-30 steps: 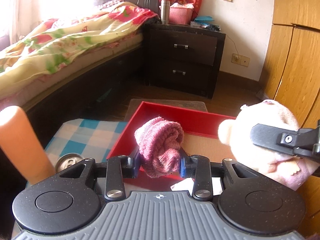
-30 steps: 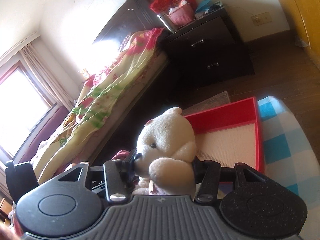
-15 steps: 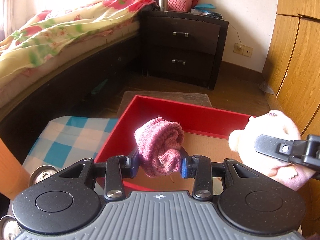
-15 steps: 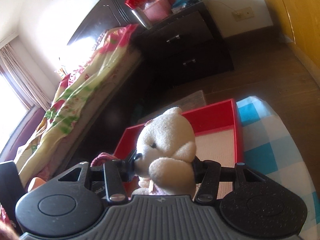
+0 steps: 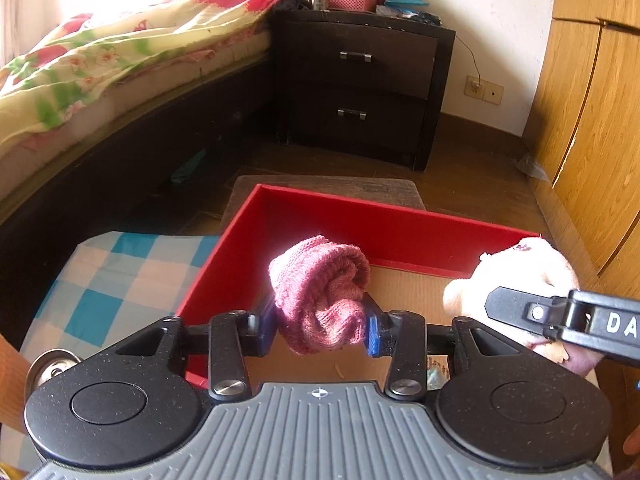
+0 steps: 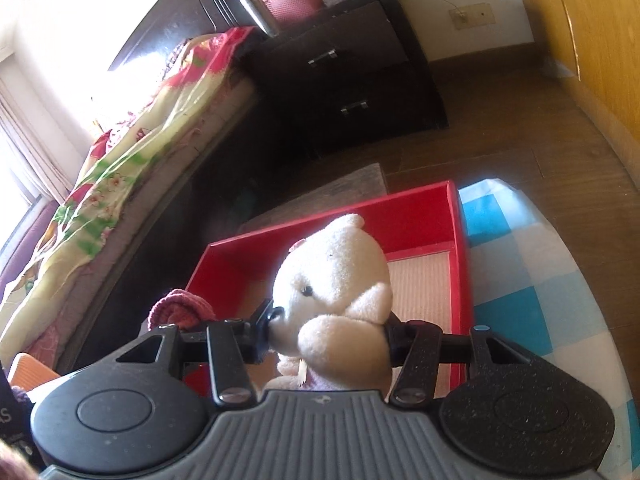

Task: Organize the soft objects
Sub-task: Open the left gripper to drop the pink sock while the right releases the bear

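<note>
A rolled pink knitted piece [image 5: 316, 292] hangs between the blue pads of my left gripper [image 5: 320, 328], over the near left part of the red box [image 5: 360, 216]. The jaws are opening, though both pads still touch the roll. A cream teddy bear [image 6: 336, 272] sits squeezed in my right gripper [image 6: 328, 332], above the box's cardboard floor [image 6: 420, 276]. From the left wrist view the bear [image 5: 520, 268] shows at the right, with a black finger [image 5: 528, 312] of the right gripper across it. The knitted roll [image 6: 176, 308] shows left of the bear in the right wrist view.
The box rests on a blue-and-white checked cloth [image 5: 120, 272]. A metal can [image 5: 52, 368] stands at the near left, beside an orange object [image 6: 28, 368]. Beyond lie a bed [image 5: 100, 60], a dark nightstand [image 5: 360, 80] and wooden wardrobe doors [image 5: 592, 120].
Both grippers have moved forward and down over the red box, carrying the roll and the bear. The left jaws have widened slightly around the roll.
</note>
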Demonstrator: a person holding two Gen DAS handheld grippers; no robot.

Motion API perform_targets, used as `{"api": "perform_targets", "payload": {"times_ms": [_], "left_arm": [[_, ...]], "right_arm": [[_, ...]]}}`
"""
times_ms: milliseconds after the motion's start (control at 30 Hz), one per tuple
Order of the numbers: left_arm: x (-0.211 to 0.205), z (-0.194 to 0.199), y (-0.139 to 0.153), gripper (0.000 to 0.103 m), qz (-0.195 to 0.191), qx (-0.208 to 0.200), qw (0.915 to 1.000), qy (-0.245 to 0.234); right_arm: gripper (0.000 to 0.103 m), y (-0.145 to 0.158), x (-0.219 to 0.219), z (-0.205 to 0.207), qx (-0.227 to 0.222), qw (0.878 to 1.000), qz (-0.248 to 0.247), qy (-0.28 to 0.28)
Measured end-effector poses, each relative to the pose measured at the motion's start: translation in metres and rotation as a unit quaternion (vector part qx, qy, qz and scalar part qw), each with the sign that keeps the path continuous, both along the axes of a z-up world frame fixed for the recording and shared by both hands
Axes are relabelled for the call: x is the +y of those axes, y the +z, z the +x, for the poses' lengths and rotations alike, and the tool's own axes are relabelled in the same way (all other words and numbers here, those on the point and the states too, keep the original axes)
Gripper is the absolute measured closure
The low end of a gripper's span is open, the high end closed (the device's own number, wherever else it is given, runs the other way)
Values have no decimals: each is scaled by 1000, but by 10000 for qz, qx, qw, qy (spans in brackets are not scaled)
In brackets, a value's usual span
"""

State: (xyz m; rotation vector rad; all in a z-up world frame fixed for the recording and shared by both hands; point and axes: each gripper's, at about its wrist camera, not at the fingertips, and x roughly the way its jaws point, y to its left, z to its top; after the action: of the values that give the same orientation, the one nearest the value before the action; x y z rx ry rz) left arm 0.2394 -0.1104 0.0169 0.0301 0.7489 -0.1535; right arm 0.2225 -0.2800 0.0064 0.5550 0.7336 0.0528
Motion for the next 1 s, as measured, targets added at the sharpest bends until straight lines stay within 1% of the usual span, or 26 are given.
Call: {"api": "perform_targets", "payload": {"times_ms": [100, 233, 300, 333, 400, 433, 500, 667, 900, 1000], "left_arm": [[0, 0, -1, 44, 36, -89, 10000, 15], [0, 2, 0, 41, 30, -96, 9999, 42], [1, 2, 1, 37, 18, -114, 9999, 60], [1, 1, 2, 36, 18, -127, 9999, 53], [2, 1, 5, 30, 9, -154, 9999, 56], [3, 0, 7, 29, -5, -178, 9998, 68], [5, -2, 13, 29, -35, -235, 9997, 82], [9, -8, 23, 27, -28, -346, 9993, 101], [16, -16, 31, 27, 18, -378, 9992, 114], [17, -24, 34, 27, 109, -414, 9990, 109]], "right_arm": [[69, -2, 0, 3, 13, 10000, 3, -73], [69, -4, 2, 4, 40, 9999, -80, -133], [69, -4, 2, 4, 73, 9998, -109, -178], [69, -4, 1, 4, 75, 9997, -110, -201], [68, -2, 0, 2, 54, 9996, -119, -264], [68, -1, -1, 1, 30, 9995, -148, -289], [64, 2, -2, 1, -37, 9992, -244, -318], [63, 6, -5, 2, -125, 9987, -239, -443], [62, 12, 2, -8, -134, 9990, -283, -311], [61, 14, 6, -16, -96, 9993, -272, -242]]}}
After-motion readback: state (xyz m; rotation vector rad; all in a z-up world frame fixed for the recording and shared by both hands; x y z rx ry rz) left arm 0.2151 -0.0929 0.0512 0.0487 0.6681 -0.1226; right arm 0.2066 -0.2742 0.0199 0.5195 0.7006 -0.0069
